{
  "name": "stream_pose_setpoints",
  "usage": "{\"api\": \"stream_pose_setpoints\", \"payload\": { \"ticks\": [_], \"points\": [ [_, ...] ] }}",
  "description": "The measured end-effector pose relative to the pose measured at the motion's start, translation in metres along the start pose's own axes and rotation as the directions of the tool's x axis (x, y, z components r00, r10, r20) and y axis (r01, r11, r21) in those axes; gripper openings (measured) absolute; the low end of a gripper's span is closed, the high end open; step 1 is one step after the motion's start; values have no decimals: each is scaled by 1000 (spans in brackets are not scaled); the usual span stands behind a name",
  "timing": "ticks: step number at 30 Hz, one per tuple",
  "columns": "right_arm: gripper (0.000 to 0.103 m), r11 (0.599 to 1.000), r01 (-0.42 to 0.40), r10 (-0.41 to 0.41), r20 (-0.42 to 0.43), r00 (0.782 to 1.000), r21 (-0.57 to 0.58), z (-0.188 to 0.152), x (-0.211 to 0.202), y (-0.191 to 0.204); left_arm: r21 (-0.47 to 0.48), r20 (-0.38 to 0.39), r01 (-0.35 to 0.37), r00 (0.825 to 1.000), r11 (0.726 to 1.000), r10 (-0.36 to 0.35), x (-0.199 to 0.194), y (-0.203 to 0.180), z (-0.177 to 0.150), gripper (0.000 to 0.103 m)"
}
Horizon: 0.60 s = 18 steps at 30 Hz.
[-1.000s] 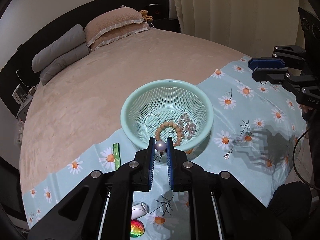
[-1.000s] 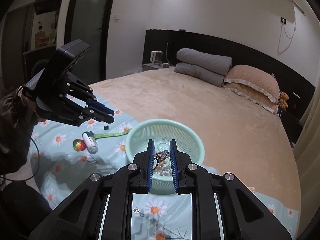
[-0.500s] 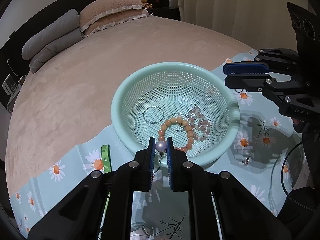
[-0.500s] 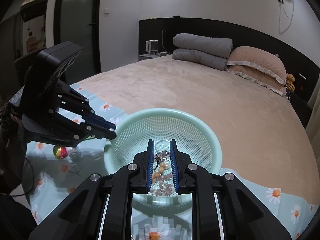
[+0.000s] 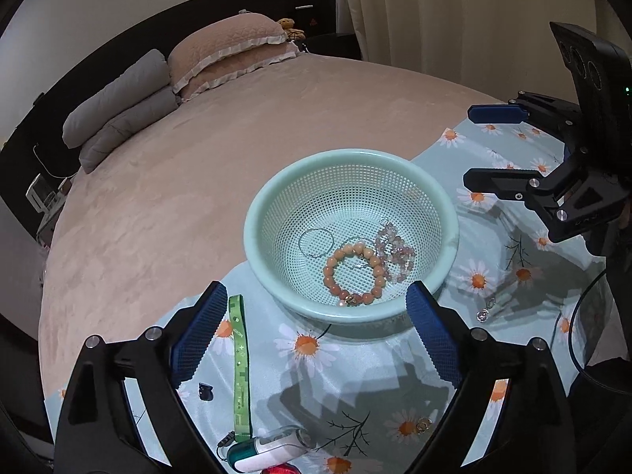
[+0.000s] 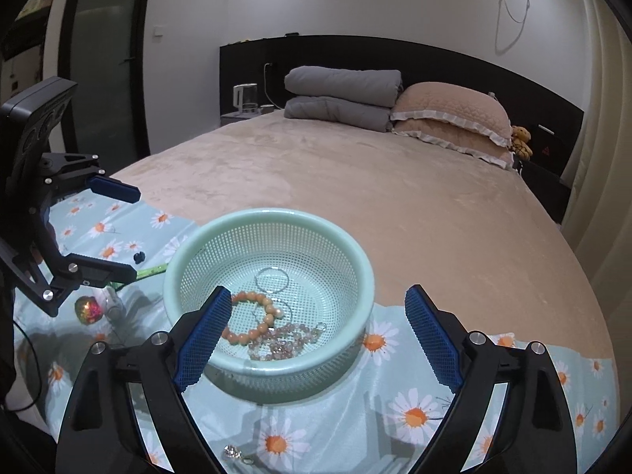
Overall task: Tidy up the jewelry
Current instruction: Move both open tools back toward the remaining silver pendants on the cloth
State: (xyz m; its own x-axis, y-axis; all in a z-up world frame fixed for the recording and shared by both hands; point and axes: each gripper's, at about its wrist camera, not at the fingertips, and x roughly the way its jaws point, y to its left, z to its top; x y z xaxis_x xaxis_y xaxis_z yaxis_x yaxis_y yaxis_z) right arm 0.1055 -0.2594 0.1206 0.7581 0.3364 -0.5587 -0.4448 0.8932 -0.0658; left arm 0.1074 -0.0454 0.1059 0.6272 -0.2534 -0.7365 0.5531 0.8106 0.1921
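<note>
**Jewelry basket on daisy cloth, both grippers spread wide**

Left wrist view. The left gripper is seen with its jaws just opened to a wide spread; nothing is held between them. Ahead of it a mint-green mesh basket is set on a daisy-print cloth laid over a beige bed. Inside the basket are listed: an orange bead bracelet, a pale pink bead bracelet touching it, and a thin wire hoop beside them. On the cloth are noted a green ribbon, a small black piece, a white-and-teal tube, a gold ring and a silver charm. The right gripper is seen at the right, jaws apart and empty.

Right wrist view. The right gripper's jaws, likewise just opened, are shown spread on either side of the basket's near rim, with nothing clamped. The same bracelets and hoop are seen lying in the basket. A sparkly silver piece is recorded on the cloth below, and an iridescent ball at the left.
</note>
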Motion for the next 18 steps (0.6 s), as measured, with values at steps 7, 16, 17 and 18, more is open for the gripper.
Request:
{"api": "stream_pose_setpoints", "payload": {
  "ticks": [7, 16, 17, 18],
  "points": [
    [85, 1000, 3, -3, 16, 1000, -20, 5, -33, 11, 38, 7, -21, 1000, 999, 20, -32, -14, 1, 90],
    [86, 996, 11, -7, 40, 999, -83, 10, -82, 32, 62, 22, -39, 999, 997, 38, -74, -36, 2, 92],
    [86, 996, 13, -9, 42, 999, -89, 10, -87, 34, 67, 23, -41, 999, 997, 39, -78, -39, 1, 92],
    [86, 995, 11, -7, 42, 999, -96, 9, -92, 37, 71, 25, -39, 999, 997, 38, -83, -42, -1, 92]
  ]
}}
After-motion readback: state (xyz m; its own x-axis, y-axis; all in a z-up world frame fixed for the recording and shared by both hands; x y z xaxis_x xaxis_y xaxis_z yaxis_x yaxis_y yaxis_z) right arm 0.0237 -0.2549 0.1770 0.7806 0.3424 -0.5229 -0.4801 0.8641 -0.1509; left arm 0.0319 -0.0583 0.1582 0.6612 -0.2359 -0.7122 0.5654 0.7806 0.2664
